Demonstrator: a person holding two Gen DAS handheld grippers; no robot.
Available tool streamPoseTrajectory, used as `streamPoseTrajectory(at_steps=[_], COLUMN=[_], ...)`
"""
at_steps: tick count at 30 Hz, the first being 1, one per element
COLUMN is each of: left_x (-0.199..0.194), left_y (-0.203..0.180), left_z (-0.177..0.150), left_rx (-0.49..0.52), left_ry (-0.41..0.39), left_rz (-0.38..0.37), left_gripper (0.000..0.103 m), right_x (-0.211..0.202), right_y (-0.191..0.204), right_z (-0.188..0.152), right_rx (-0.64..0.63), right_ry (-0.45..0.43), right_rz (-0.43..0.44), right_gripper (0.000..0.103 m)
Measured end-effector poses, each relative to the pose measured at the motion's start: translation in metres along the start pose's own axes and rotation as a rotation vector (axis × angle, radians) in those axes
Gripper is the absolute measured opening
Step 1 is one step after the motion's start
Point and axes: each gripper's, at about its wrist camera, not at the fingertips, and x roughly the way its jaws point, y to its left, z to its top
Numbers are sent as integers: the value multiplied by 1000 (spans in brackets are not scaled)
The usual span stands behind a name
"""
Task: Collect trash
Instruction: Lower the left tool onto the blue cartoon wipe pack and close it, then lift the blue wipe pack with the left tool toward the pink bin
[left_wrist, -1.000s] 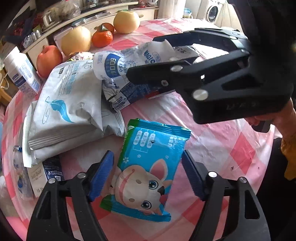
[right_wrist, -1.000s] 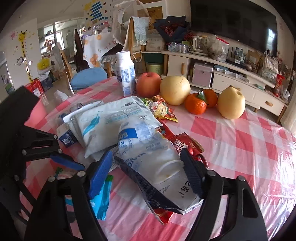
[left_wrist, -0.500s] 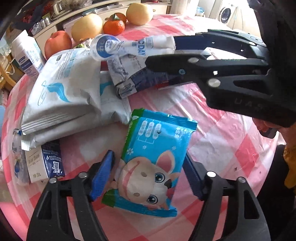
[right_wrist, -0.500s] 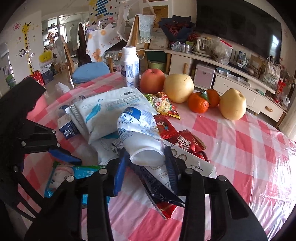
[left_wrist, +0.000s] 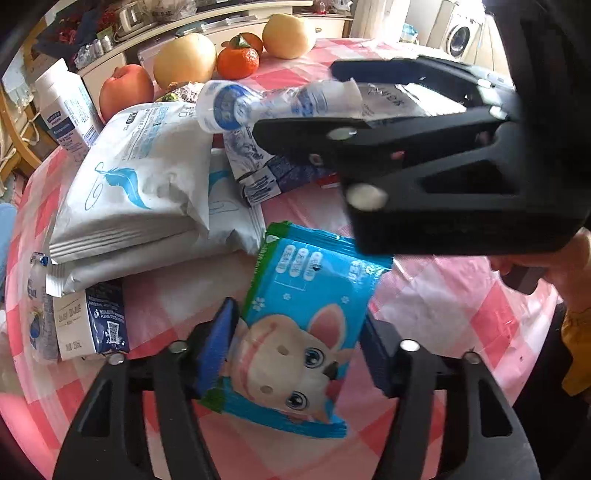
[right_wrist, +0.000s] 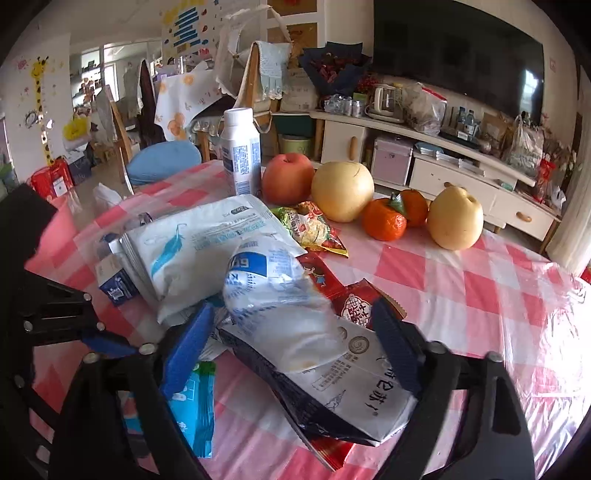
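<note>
Bare checked tablecloth (right_wrist: 461, 295) lies open to the right. On the left, white packs (right_wrist: 199, 251), a crushed bottle (right_wrist: 273, 291) and cartons (right_wrist: 347, 384) crowd the near cloth; fruit (right_wrist: 341, 190) and a tall bottle (right_wrist: 240, 151) line the far edge.

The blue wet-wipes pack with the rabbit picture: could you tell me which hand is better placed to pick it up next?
Left. The left tongs already straddle the wet-wipes pack, pads at its sides. The right tongs, jaws apart, sit around the crumpled plastic bottle.
</note>
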Motion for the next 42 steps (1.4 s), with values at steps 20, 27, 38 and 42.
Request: streamPoseTrajectory(at_steps=[20, 27, 38, 42], left_x=[-21, -45, -89, -98], left_y=[16, 25, 81, 96], left_z=[-29, -40, -60, -68], left_rx=[-161, -193, -349, -393], left_ry=[-65, -125, -250, -273], left_rz=[-77, -90, -66, -57], left_gripper=[46, 46, 46, 46], right_x=[-25, -26, 5, 20], right_y=[16, 19, -16, -11], right_z=[1, -5, 13, 24], right_rx=[-48, -27, 371, 357], right_ry=[-38, -19, 34, 37], right_rz=[22, 13, 94, 45], right_gripper=[9, 74, 87, 89])
